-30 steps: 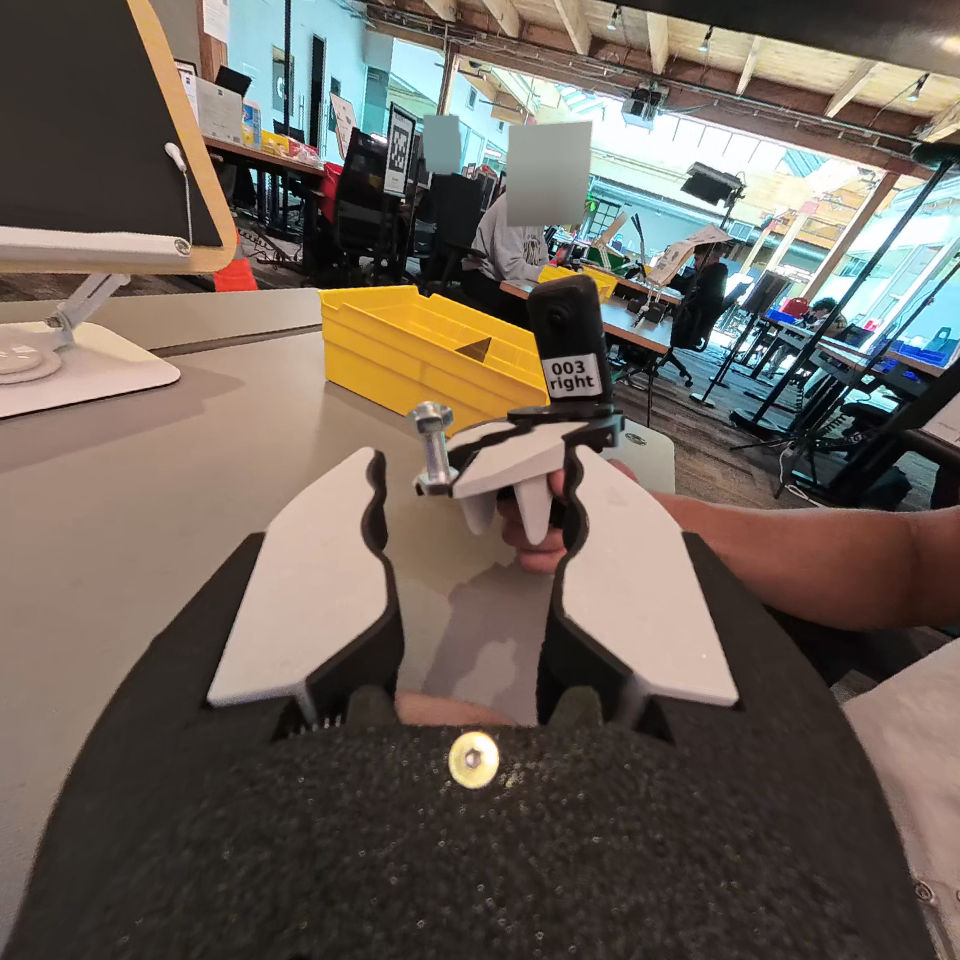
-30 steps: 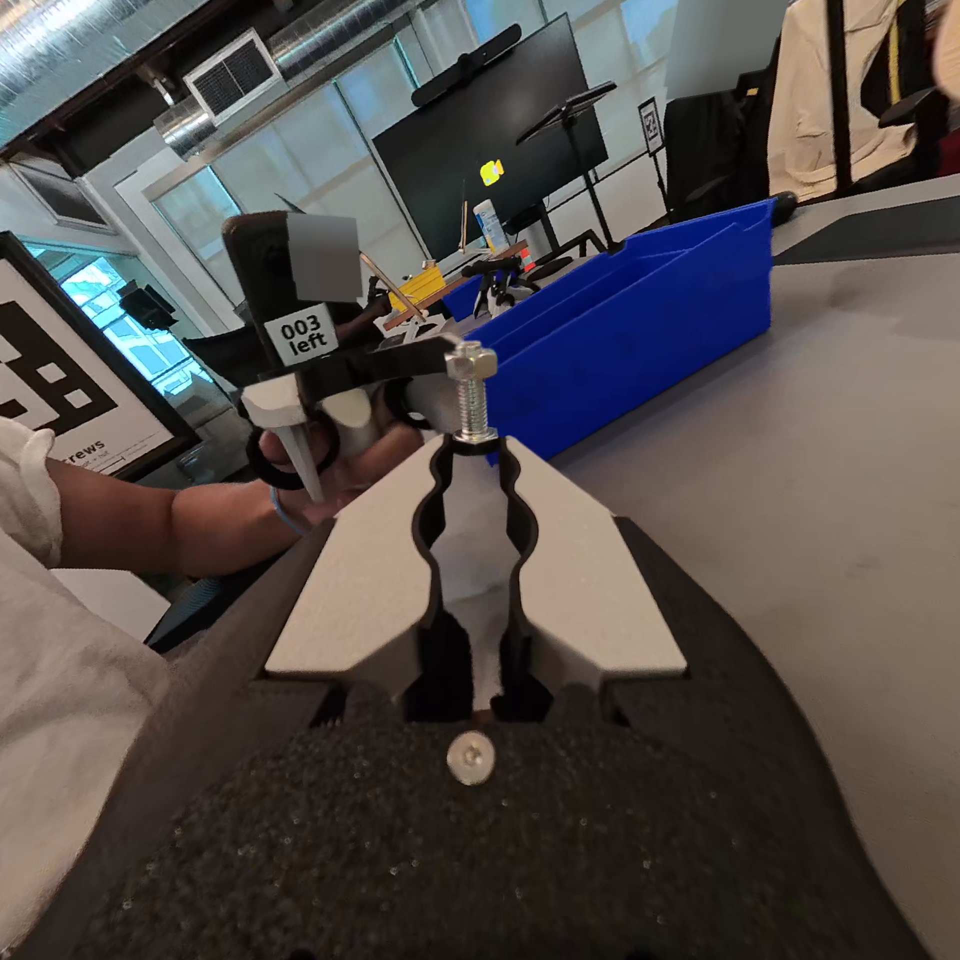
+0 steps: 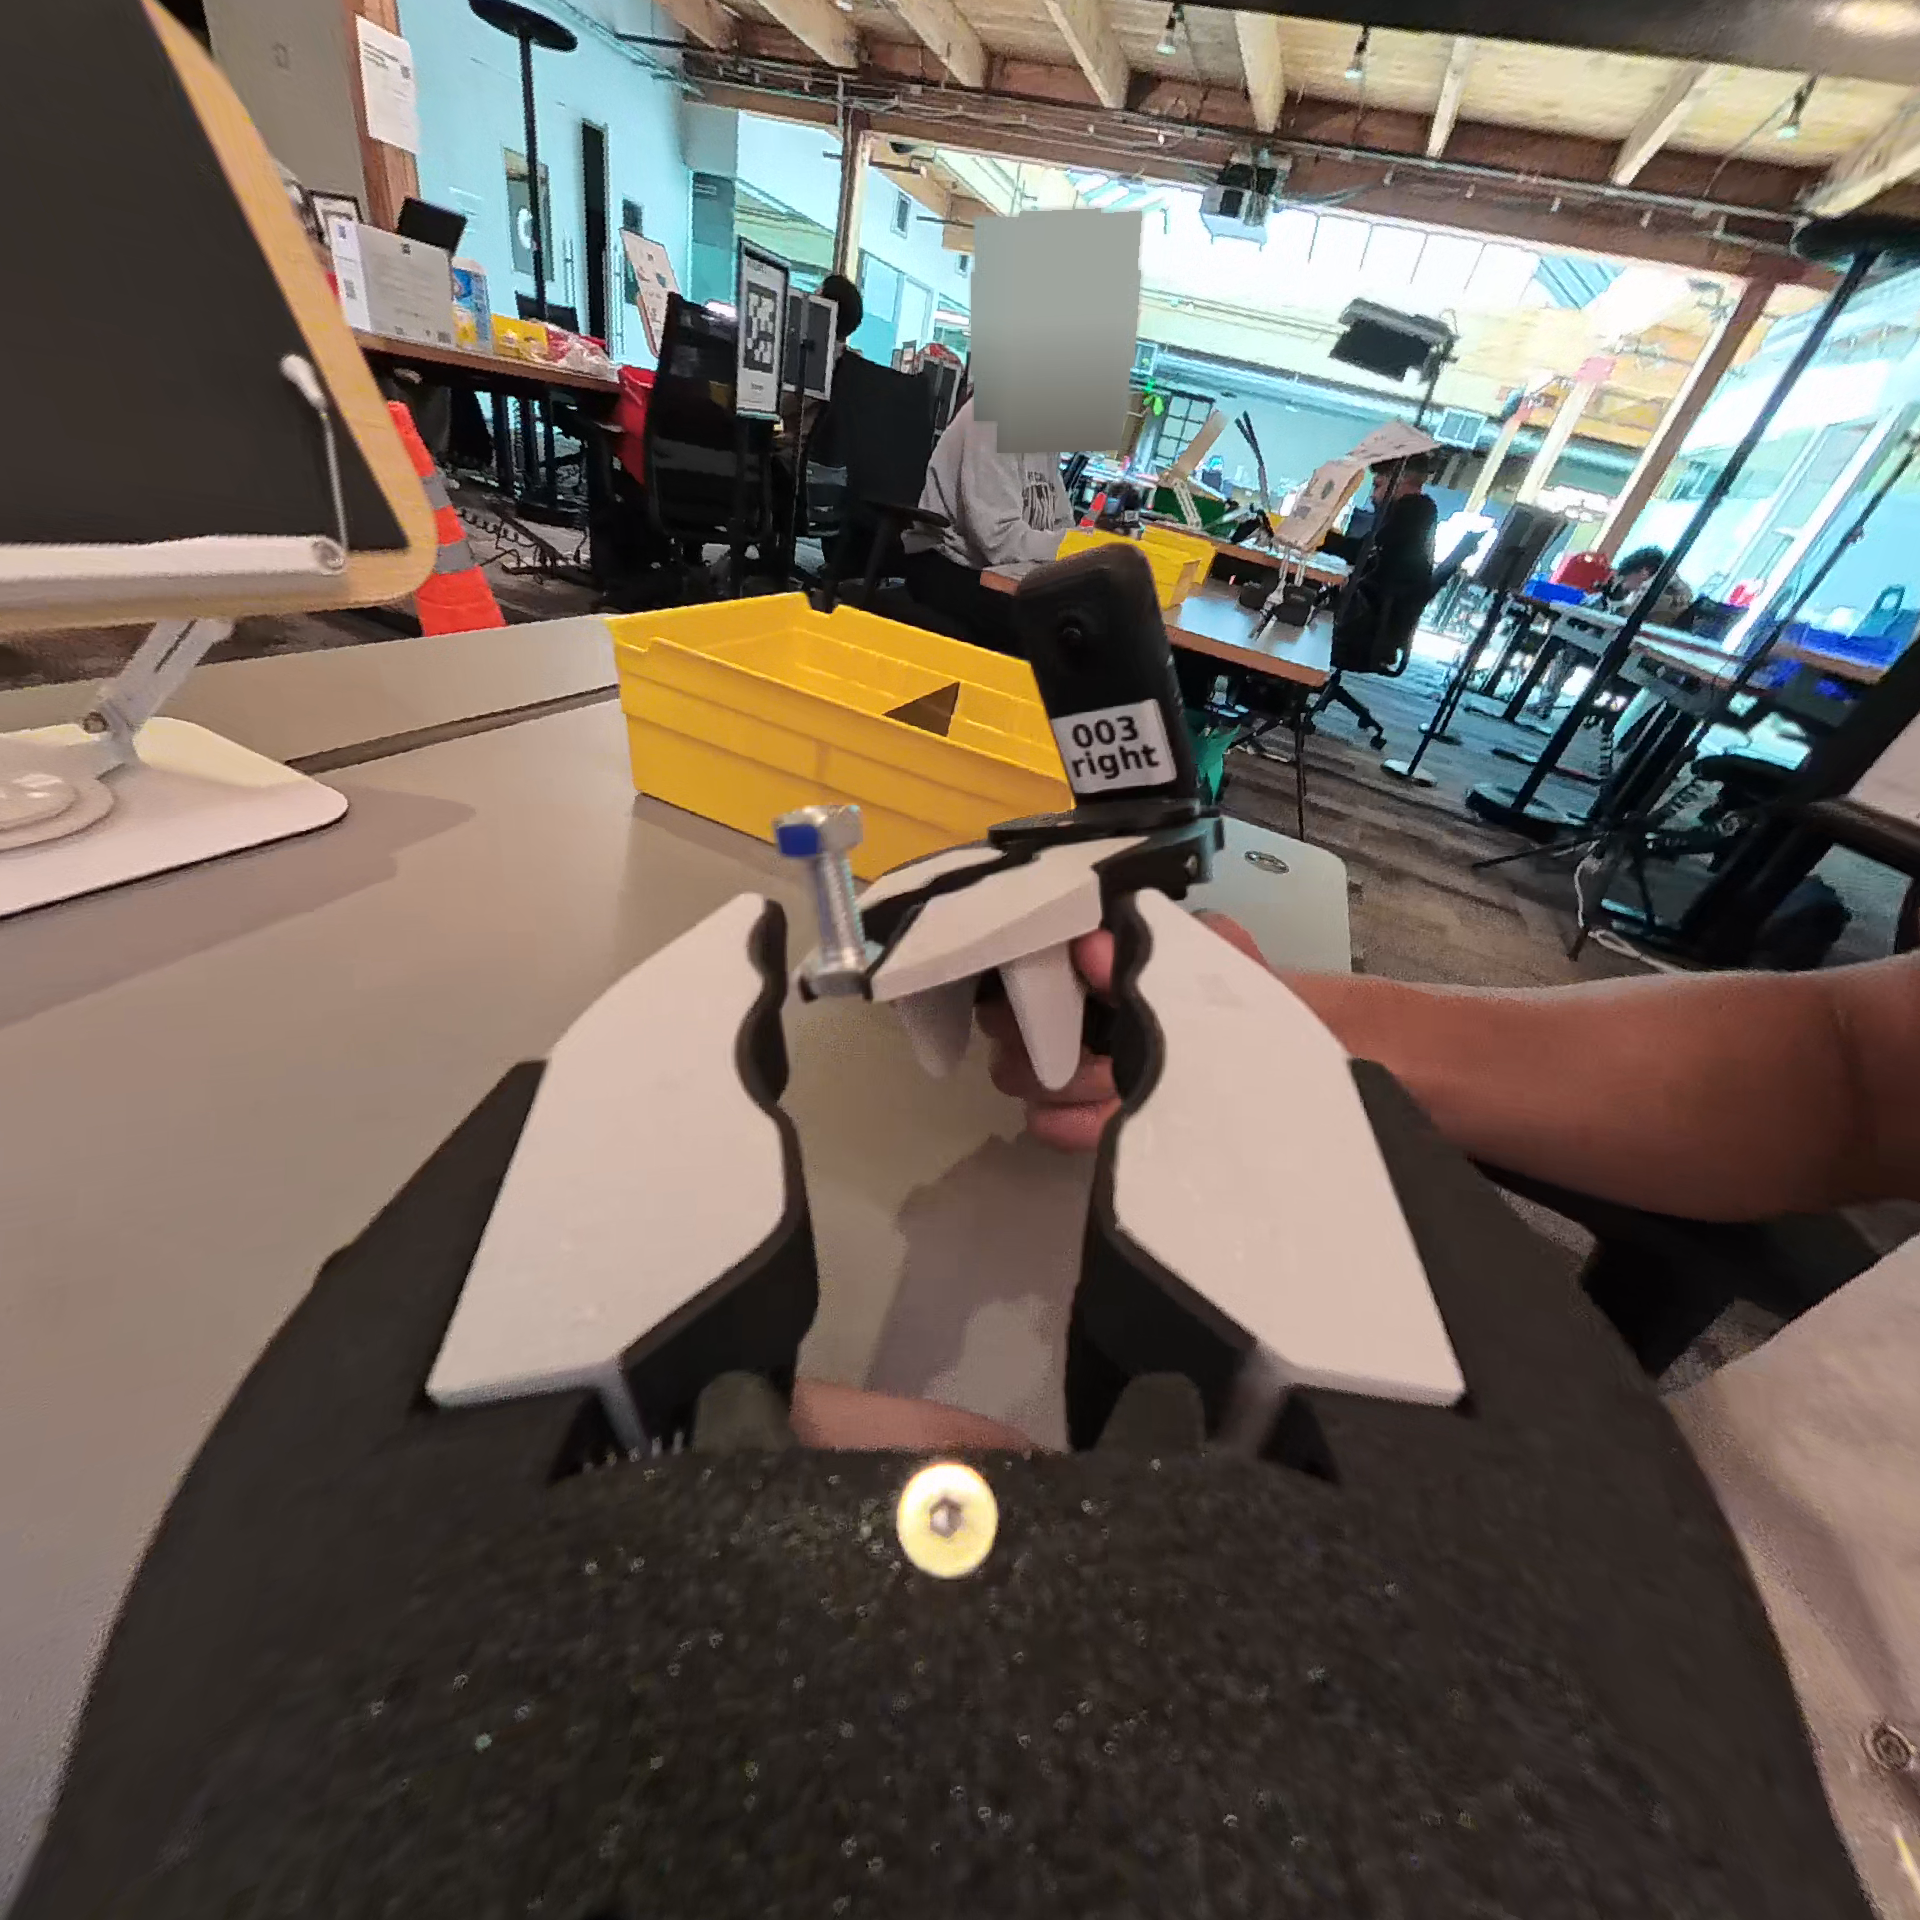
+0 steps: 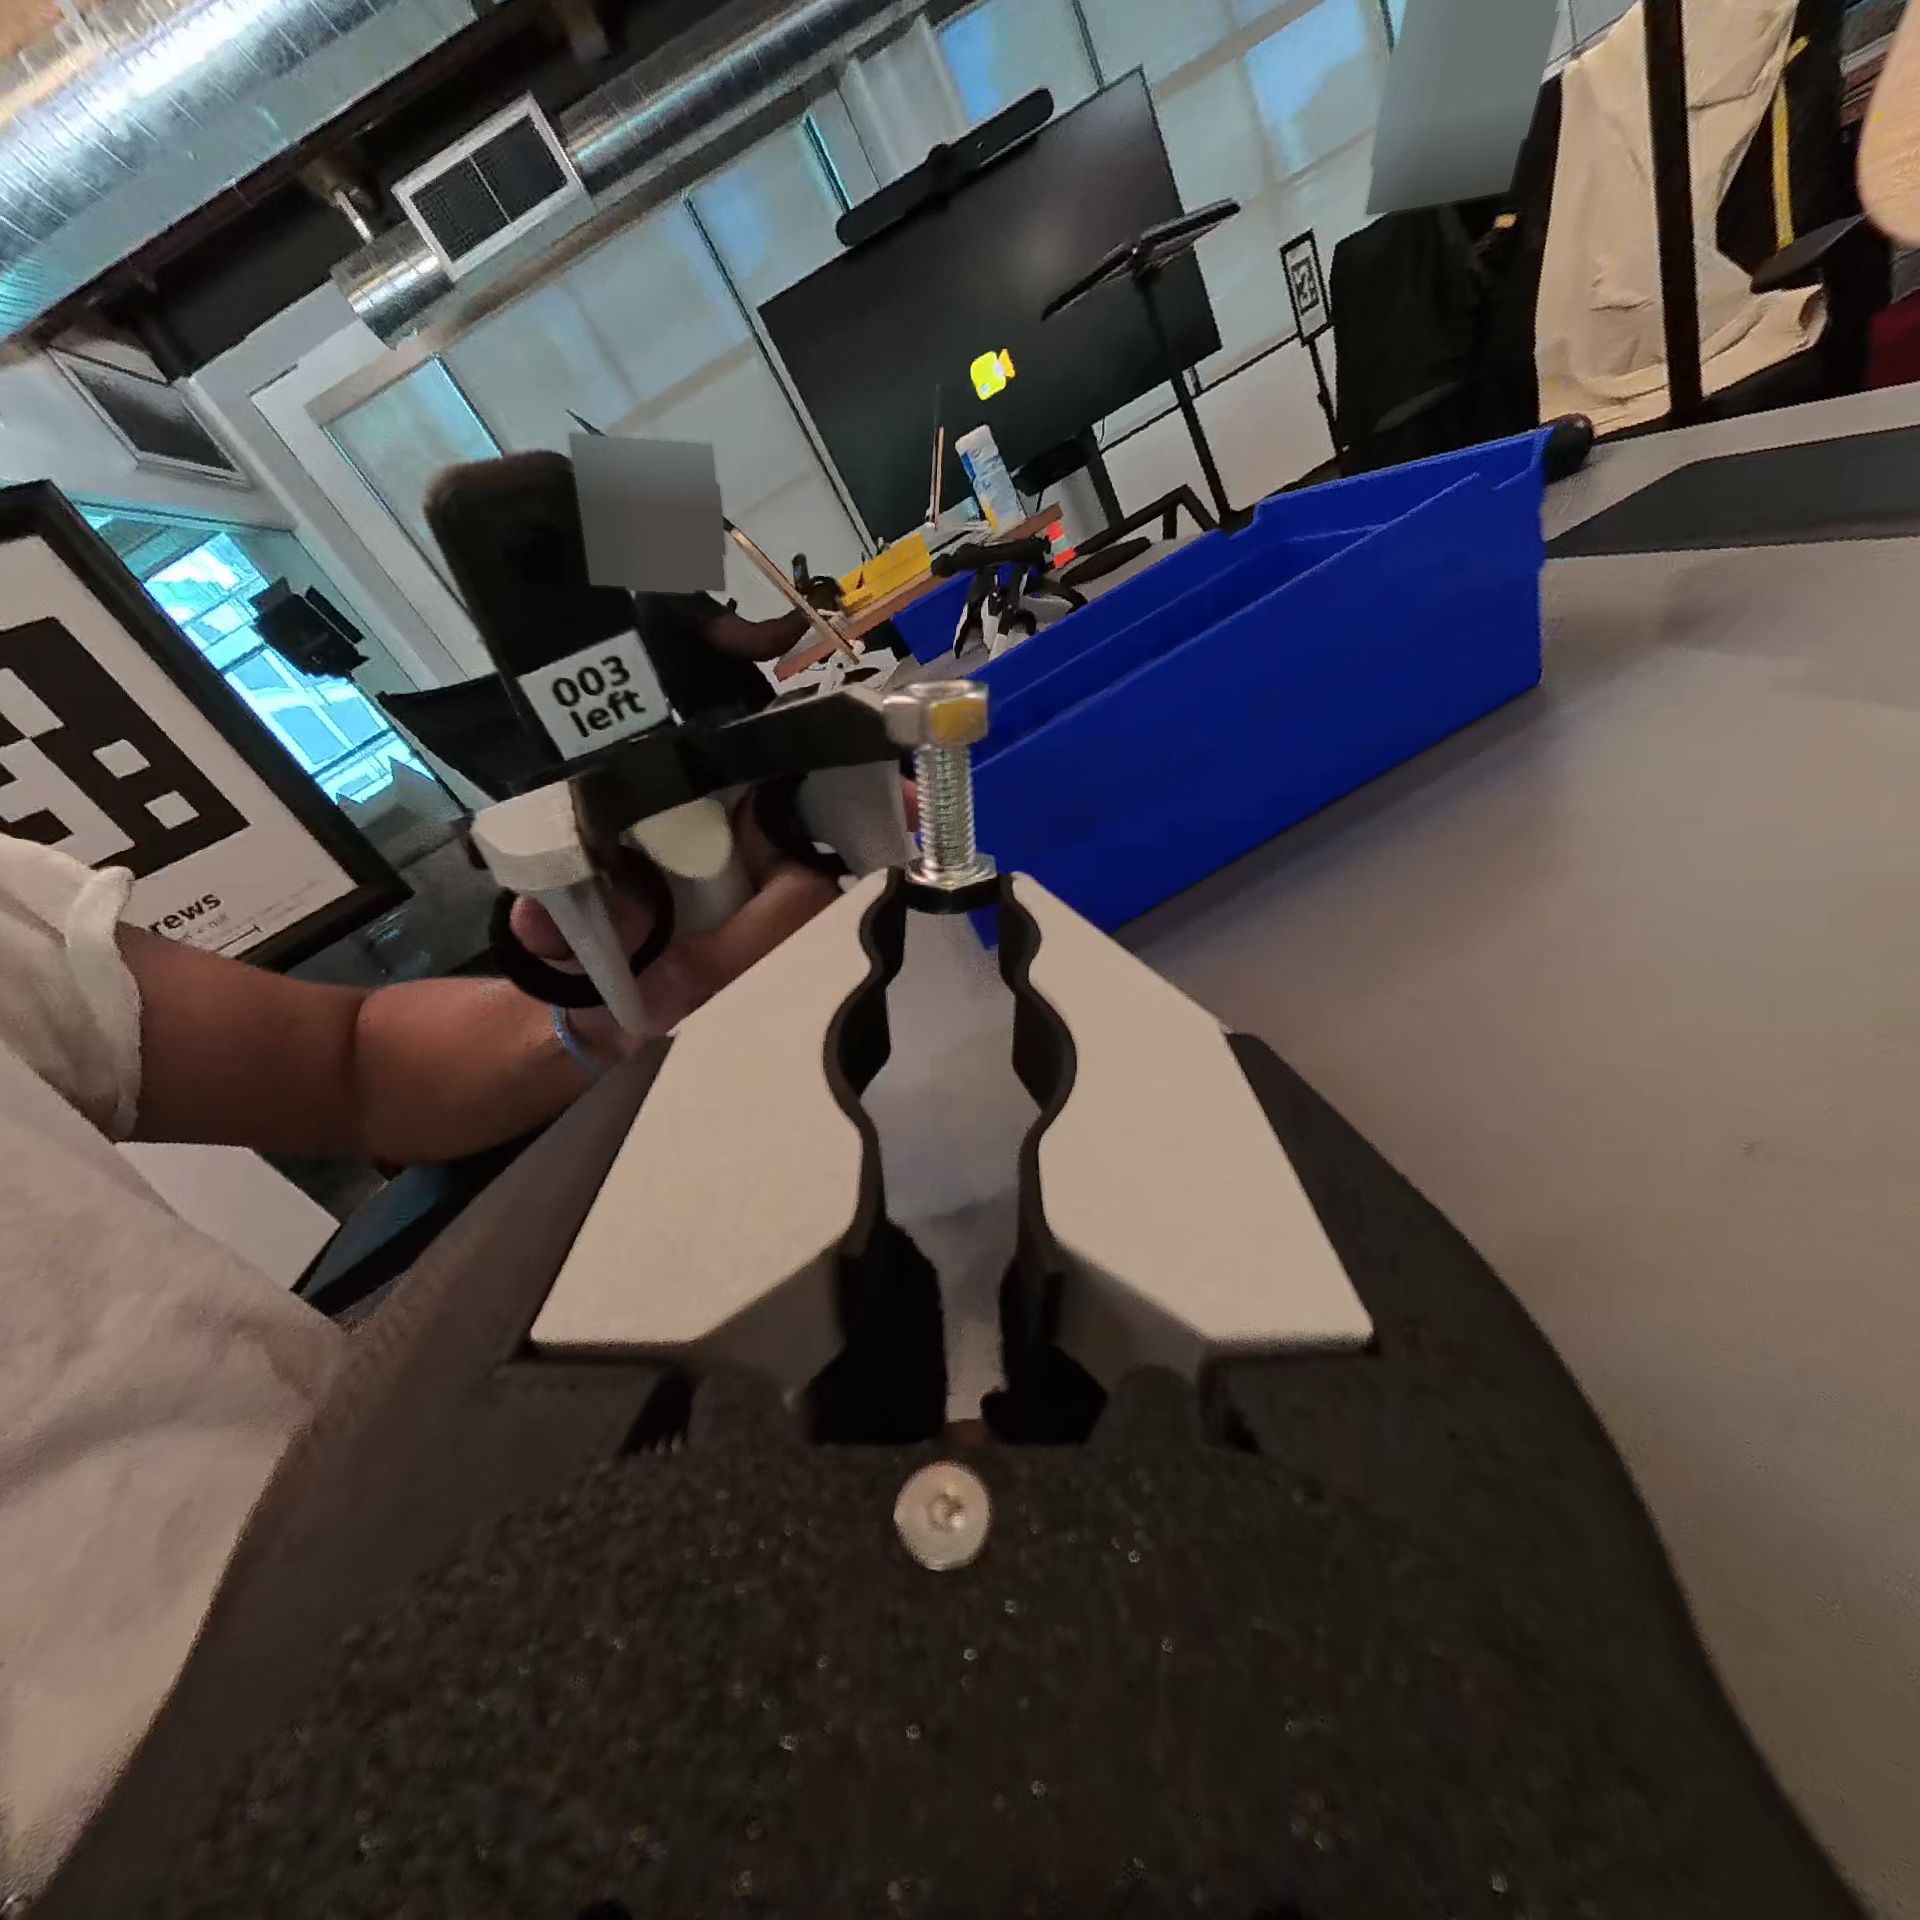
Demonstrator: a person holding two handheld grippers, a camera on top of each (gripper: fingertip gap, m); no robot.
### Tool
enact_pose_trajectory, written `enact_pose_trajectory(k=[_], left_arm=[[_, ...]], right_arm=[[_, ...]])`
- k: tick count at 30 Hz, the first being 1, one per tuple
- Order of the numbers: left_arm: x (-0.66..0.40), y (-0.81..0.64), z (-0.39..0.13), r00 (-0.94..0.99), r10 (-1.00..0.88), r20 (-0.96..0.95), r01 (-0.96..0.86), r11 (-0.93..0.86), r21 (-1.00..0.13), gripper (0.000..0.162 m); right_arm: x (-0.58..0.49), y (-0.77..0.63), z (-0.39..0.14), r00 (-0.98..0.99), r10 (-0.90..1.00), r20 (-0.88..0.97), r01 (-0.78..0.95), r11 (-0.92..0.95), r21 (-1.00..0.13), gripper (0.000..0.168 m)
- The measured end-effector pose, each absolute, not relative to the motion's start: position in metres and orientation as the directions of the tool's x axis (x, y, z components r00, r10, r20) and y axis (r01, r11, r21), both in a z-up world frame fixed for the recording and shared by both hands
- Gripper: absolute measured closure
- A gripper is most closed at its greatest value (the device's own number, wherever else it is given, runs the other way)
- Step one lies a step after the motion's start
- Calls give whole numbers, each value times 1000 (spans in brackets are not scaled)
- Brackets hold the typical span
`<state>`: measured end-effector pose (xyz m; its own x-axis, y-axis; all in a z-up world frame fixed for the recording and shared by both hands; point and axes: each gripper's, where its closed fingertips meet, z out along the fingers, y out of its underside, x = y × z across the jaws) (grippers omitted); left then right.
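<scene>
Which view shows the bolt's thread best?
The right wrist view: the bolt stands close and sharp at the right gripper tips. The left wrist view shows it tilted and slightly blurred, farther off.

Setting: shared workshop or lab space, open plan. Exposed wooden ceiling beams (image 3: 1091, 62) and bare metal ducting (image 4: 156, 114) overhead. Long tables (image 3: 488, 358) in rows with office chairs (image 3: 696, 457), people seated at them. Grey worktop (image 3: 260, 1039) carries a yellow parts bin (image 3: 831, 717) and a blue parts bin (image 4: 1299, 665). Printed square-pattern marker boards (image 4: 94, 727) stand about. Large dark screen (image 4: 987, 312) on a stand, orange traffic cone (image 3: 452, 561) on the floor.
</scene>
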<state>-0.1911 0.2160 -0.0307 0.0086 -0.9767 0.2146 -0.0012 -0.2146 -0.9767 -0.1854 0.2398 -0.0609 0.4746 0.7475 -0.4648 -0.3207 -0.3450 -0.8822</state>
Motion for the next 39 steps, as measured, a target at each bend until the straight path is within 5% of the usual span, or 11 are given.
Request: enact_pose_trajectory(k=[5,14,23,39], left_arm=[[-186,215,-37,10,-972,234,-24,-234,-972,92],[-189,213,-31,-7,-973,231,-2,-231,-973,104],[-185,211,-37,-21,-968,248,-28,-248,-968,98],[-187,212,-35,-31,-962,272,-17,-271,-962,102]], right_arm=[[-206,228,-63,437,784,-441,-269,-353,-896,151],[-196,236,-62,475,761,-443,-286,-342,-895,151],[-225,221,-74,458,818,-348,-133,-324,-937,151],[-214,226,-66,465,805,-369,-193,-315,-929,151]])
